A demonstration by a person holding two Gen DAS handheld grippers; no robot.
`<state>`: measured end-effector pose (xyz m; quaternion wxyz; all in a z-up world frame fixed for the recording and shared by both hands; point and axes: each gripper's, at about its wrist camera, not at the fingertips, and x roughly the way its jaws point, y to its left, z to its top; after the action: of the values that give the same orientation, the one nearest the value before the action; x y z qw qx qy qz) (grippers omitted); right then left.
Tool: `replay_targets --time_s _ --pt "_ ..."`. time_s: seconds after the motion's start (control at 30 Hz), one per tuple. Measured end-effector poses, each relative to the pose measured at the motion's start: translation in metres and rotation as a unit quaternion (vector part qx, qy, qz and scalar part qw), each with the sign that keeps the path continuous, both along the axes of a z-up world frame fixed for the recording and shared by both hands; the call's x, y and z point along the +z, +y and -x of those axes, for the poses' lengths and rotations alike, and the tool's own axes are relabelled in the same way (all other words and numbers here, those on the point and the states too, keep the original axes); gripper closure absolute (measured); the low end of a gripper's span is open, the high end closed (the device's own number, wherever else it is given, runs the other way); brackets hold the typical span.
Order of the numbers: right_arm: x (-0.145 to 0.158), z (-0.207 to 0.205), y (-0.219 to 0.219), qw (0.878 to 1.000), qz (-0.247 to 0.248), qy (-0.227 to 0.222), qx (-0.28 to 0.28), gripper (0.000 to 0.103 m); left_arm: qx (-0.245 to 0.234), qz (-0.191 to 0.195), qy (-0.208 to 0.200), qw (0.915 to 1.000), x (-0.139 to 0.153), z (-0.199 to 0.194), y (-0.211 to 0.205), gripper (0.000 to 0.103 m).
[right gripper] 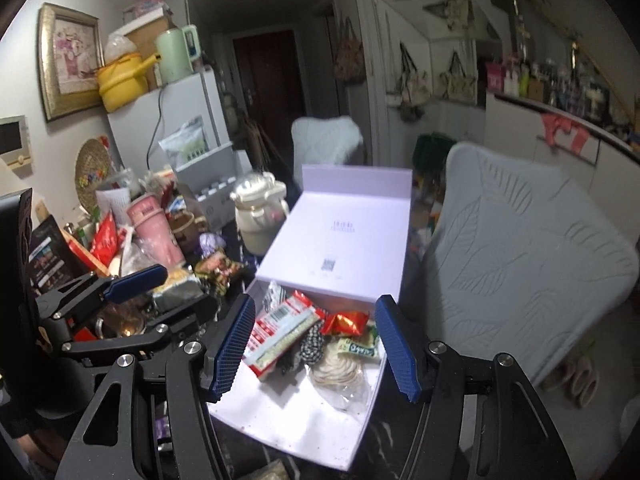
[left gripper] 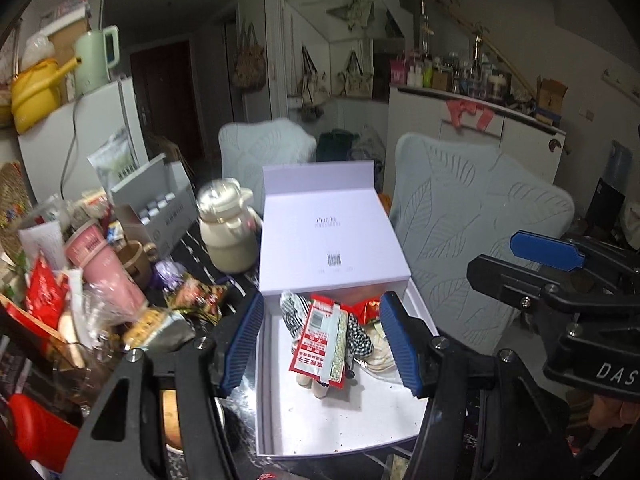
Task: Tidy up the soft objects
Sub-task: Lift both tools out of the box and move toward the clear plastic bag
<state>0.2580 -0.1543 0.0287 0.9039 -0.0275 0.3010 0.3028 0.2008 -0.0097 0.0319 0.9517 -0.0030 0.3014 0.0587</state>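
Note:
An open white box (left gripper: 340, 424) (right gripper: 288, 412) sits on the dark table, its lid (left gripper: 328, 232) (right gripper: 340, 232) folded back. Inside lie a red-and-white snack packet (left gripper: 320, 344) (right gripper: 280, 332), a black-and-white checked soft toy (left gripper: 356, 336) (right gripper: 310, 346), a red-orange foil packet (left gripper: 370, 308) (right gripper: 346, 322) and a bag of pale wafers (right gripper: 340, 372). My left gripper (left gripper: 324, 348) is open and empty, hovering over the box. My right gripper (right gripper: 316, 346) is open and empty above the same box. The right gripper shows in the left wrist view (left gripper: 560, 264); the left gripper shows in the right wrist view (right gripper: 120, 292).
Left of the box lies a clutter of snack packets (left gripper: 196, 296) (right gripper: 218, 270), a pink cup (left gripper: 104, 268) (right gripper: 154, 224), a cream jug (left gripper: 228, 228) (right gripper: 258, 212) and a grey carton (left gripper: 160, 208). Pale padded chairs (left gripper: 476, 240) (right gripper: 516, 264) stand right of the table.

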Motion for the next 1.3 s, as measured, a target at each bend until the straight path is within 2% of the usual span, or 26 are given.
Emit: replay_targets --time_s 0.17,0.27,0.43,0.5,0.57,0.63,0.8,1.03,1.3 --pt "0.023 0.025 -0.01 0.999 -0.011 -0.03 -0.002 0.04 -0.003 -0.013 -0.03 0.9995 0.027 0.03 -0.007 0.043" --pt "0.035 0.042 -0.017 0.999 -0.018 -0.048 -0.001 0.036 -0.008 -0.013 -0.046 0.9988 0.04 0.048 -0.011 0.043" --pt "0.05 0.077 -0.031 0.997 -0.031 -0.077 -0.005 0.035 -0.007 -0.017 -0.061 0.998 0.055 0.074 -0.016 0.043" --pt "0.052 0.087 -0.036 0.996 -0.035 -0.082 -0.006 0.031 -0.007 -0.019 -0.067 0.9975 0.058 0.085 -0.02 0.025" --pt "0.055 0.1 -0.041 0.995 -0.039 -0.088 -0.007 0.031 -0.002 -0.025 -0.081 0.9964 0.061 0.097 -0.023 0.02" --pt "0.055 0.109 -0.045 0.995 -0.039 -0.091 -0.008 0.027 0.001 -0.03 -0.086 0.9959 0.061 0.106 -0.027 0.02" --pt "0.053 0.135 -0.054 0.995 -0.038 -0.096 -0.009 0.022 -0.005 -0.024 -0.088 0.9958 0.061 0.128 -0.033 0.02" --pt "0.038 0.162 -0.066 0.995 -0.037 -0.092 -0.011 0.022 -0.016 -0.03 -0.091 0.9953 0.053 0.161 -0.047 0.02" --pt "0.006 0.182 -0.079 0.997 -0.042 -0.065 -0.014 0.022 -0.042 -0.025 -0.068 0.9965 0.025 0.181 -0.063 0.02"
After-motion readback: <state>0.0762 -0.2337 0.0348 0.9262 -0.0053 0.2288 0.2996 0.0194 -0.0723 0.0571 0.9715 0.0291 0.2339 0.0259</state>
